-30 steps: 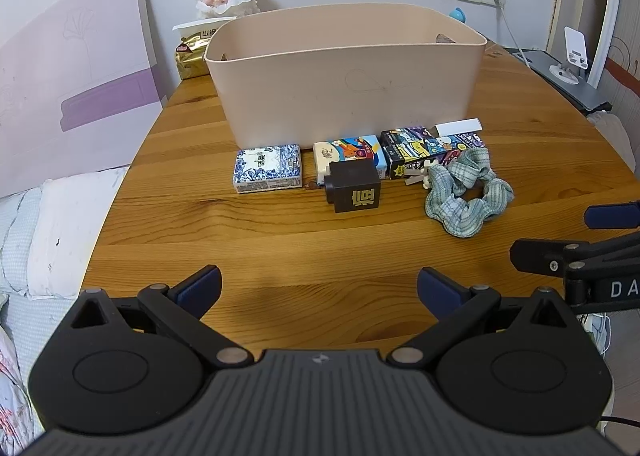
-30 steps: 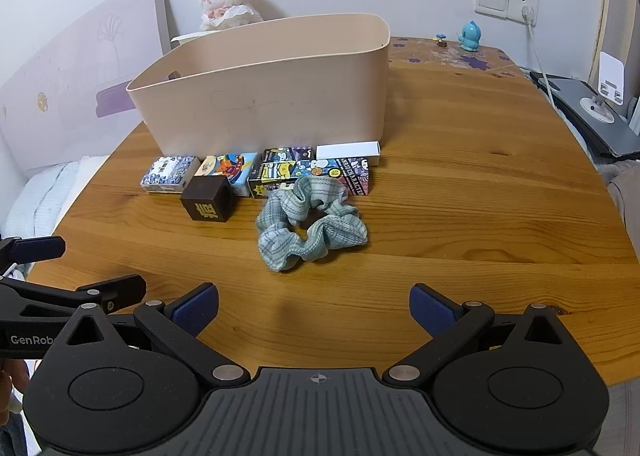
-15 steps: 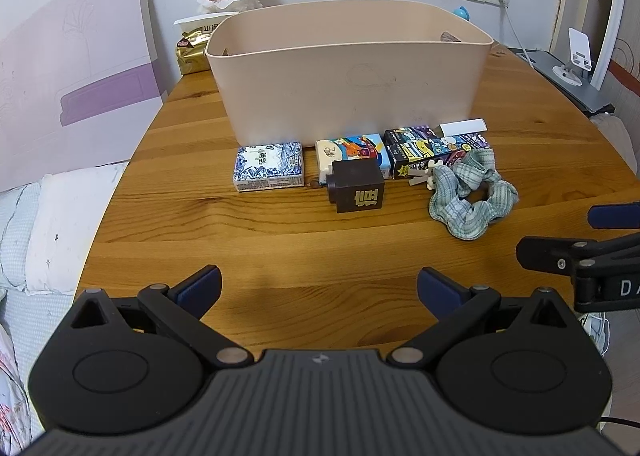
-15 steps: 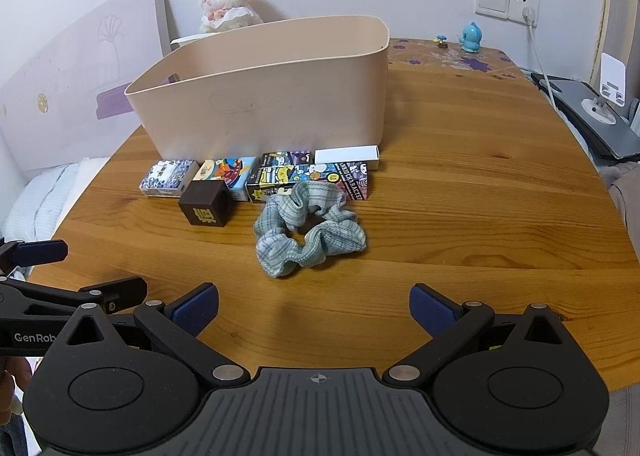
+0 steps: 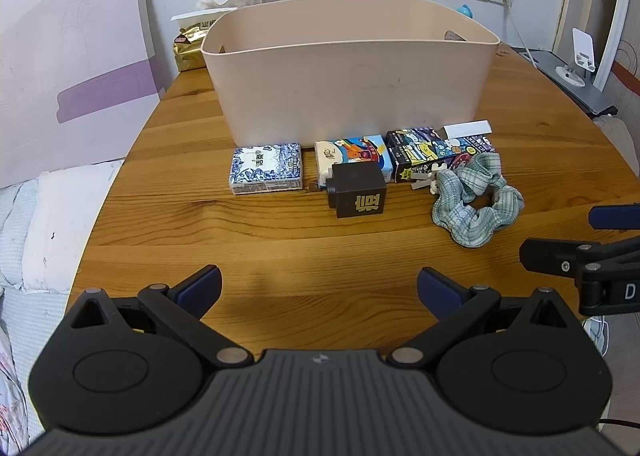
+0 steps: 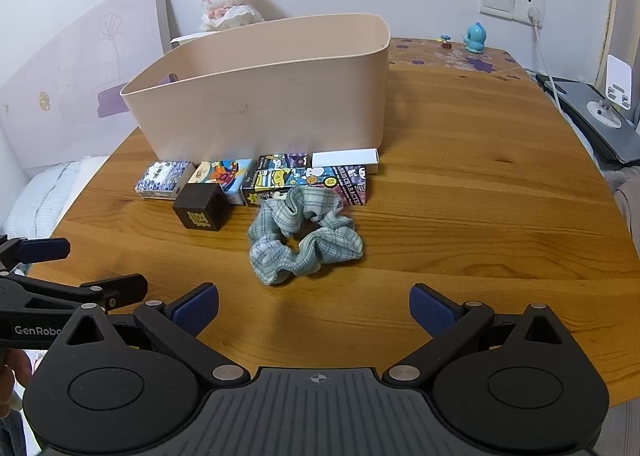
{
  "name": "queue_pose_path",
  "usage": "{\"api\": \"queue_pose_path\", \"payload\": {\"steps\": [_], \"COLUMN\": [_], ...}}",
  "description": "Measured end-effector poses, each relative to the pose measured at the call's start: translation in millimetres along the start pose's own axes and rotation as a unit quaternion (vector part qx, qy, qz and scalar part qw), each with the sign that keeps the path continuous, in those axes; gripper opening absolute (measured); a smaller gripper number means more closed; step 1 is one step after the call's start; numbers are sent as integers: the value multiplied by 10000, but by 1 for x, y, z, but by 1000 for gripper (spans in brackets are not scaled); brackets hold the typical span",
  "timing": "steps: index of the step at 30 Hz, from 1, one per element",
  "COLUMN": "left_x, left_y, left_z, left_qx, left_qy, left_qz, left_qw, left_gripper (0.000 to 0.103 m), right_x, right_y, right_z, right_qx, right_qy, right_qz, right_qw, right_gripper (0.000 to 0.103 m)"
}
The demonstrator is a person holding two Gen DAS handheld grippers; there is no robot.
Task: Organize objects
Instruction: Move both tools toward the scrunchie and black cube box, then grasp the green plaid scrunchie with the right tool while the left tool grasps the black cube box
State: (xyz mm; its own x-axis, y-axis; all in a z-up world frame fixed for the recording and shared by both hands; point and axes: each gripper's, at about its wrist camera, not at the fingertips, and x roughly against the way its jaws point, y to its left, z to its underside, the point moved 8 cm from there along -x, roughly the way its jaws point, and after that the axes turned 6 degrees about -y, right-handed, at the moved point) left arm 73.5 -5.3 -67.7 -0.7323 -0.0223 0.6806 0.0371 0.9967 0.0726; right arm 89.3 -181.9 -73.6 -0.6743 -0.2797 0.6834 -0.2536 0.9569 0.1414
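Ahead of both grippers, left gripper (image 5: 318,290) and right gripper (image 6: 314,306) spread wide and holding nothing, the beige bin (image 5: 348,68) stands with its floor hidden behind its near wall. Between bin and grippers: tissue packs (image 5: 266,168), dark cube (image 5: 360,196), printed box (image 6: 308,178) partly covered by the green scrunchie (image 6: 306,240). Small white bits (image 5: 426,182) beside the scrunchie, unclear.

Your two wrist cameras look forward from low over the round wooden table (image 5: 280,240), left beside right, near its front edge; both share the beige plastic bin (image 5: 352,84) (image 6: 272,104).
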Motion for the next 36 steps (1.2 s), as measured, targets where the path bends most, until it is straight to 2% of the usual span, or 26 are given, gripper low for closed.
{"api": "queue_pose_path", "payload": {"steps": [13, 24, 30, 33, 36], "left_x": [-13, -48, -69, -79, -90], "left_y": [-4, 1, -2, -2, 2], "left_z": [-8, -25, -29, -30, -29], "left_qx": [146, 246, 178, 266, 497], "left_qy": [-81, -180, -258, -292, -266], "left_qz": [239, 163, 25, 136, 212], "left_qw": [9996, 9994, 9995, 9991, 9982], "left_gripper": [103, 103, 103, 102, 99], "right_x": [-16, -45, -68, -76, -77], "right_y": [-4, -5, -5, -7, -3], "right_z": [-8, -22, -19, -18, -18], "right_qx": [151, 279, 270, 186, 284], "right_qy": [8, 12, 203, 267, 209], "right_qz": [46, 48, 41, -29, -72], "right_qw": [9999, 9996, 9994, 9995, 9994], "right_gripper": [103, 102, 93, 84, 69]}}
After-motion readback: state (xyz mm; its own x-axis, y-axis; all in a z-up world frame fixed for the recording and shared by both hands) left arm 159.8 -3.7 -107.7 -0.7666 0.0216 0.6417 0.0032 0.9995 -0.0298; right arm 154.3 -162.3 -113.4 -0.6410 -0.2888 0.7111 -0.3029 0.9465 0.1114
